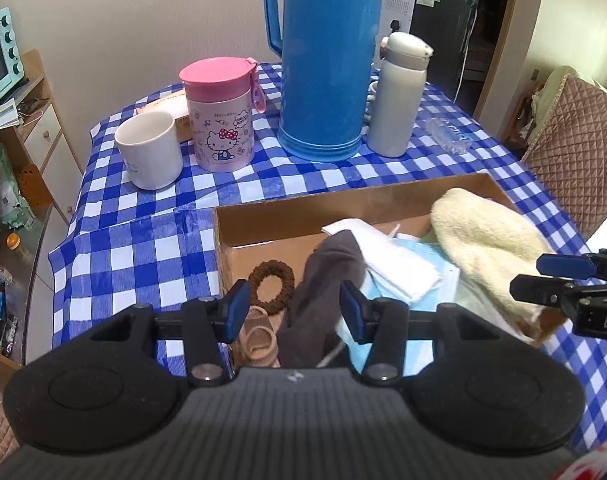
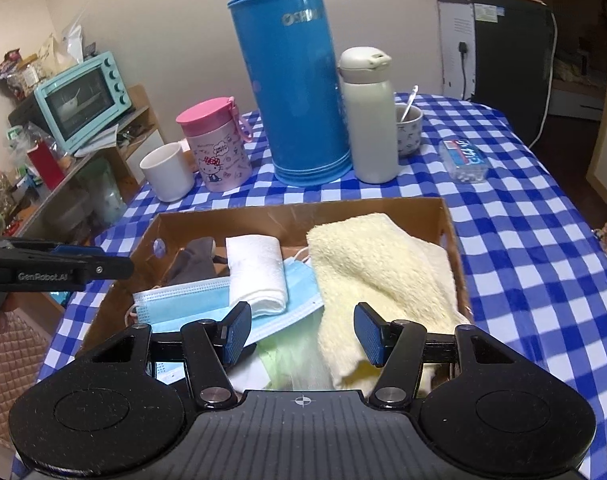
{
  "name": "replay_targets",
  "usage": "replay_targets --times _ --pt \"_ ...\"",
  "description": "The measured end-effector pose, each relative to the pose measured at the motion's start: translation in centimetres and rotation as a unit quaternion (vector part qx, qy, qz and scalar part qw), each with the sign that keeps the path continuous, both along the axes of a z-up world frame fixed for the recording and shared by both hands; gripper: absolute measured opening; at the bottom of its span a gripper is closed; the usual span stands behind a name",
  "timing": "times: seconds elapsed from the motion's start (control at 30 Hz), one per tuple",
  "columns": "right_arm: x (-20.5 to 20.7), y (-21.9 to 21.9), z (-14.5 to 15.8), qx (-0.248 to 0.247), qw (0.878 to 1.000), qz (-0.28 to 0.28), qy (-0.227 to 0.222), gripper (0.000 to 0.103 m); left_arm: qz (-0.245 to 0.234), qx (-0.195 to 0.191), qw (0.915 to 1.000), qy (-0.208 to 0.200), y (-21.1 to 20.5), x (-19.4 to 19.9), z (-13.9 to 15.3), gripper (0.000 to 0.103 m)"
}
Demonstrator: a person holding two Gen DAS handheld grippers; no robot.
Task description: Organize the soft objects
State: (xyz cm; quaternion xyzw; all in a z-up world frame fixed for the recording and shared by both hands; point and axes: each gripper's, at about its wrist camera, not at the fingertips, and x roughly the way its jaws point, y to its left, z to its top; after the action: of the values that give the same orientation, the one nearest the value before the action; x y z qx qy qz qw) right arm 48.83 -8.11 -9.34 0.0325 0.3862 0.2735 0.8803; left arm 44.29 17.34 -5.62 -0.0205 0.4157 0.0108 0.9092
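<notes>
Right wrist view showed the cardboard box (image 2: 299, 216) sitting on the blue checked tablecloth (image 2: 523, 240), with the soft items already inside it. Largest of these was the yellow towel (image 2: 375, 272), heaped against the box's right wall and bulging at the near rim. It was judged the likeliest to catch a passing finger and be dragged out over the edge. Behind the box stood the blue thermos (image 2: 295, 80), tall and close to the far wall. A careless forward sweep could have knocked it over, along with the white bottle (image 2: 369, 120) beside it.

The blue face masks (image 2: 175, 304) lay loose across the middle, partly under the folded white cloth (image 2: 259, 276). Their ear loops trailed free and could have snagged on a pad. The grey sock (image 1: 323, 292) lay draped at the left side, directly ahead of the left gripper (image 1: 294, 312), whose jaws stood partly apart and gripped nothing. The right gripper (image 2: 303, 334) was likewise partly apart and empty, above the towel's near edge.

Smallest were the brown hair tie (image 1: 271, 284) and the tan elastic bands (image 1: 259, 338) on the box floor. These were judged easy to miss or flick out. The two grippers were near one another, so collision was a further risk.
</notes>
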Motion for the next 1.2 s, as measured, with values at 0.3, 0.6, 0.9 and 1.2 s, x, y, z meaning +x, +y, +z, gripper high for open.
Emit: replay_targets --times 0.3,0.6,0.9,1.2 --pt "-2.1 -1.5 2.0 0.011 1.0 -0.007 -0.003 0.057 -0.001 -0.008 1.0 -0.006 -1.9 -3.2 1.9 0.047" --pt "-5.0 -2.9 3.4 0.025 1.0 -0.004 -0.01 0.057 0.004 -0.012 0.9999 -0.011 -3.8 -6.8 3.2 0.048" --pt "-8.8 -5.1 4.4 0.038 0.999 0.001 -0.011 0.064 0.013 0.001 0.9996 -0.026 -6.3 -11.7 4.9 0.059" --pt "-13.0 -8.1 6.0 0.046 0.999 0.013 -0.016 0.069 0.036 0.005 0.9982 -0.047 -9.7 -16.9 7.0 0.07"
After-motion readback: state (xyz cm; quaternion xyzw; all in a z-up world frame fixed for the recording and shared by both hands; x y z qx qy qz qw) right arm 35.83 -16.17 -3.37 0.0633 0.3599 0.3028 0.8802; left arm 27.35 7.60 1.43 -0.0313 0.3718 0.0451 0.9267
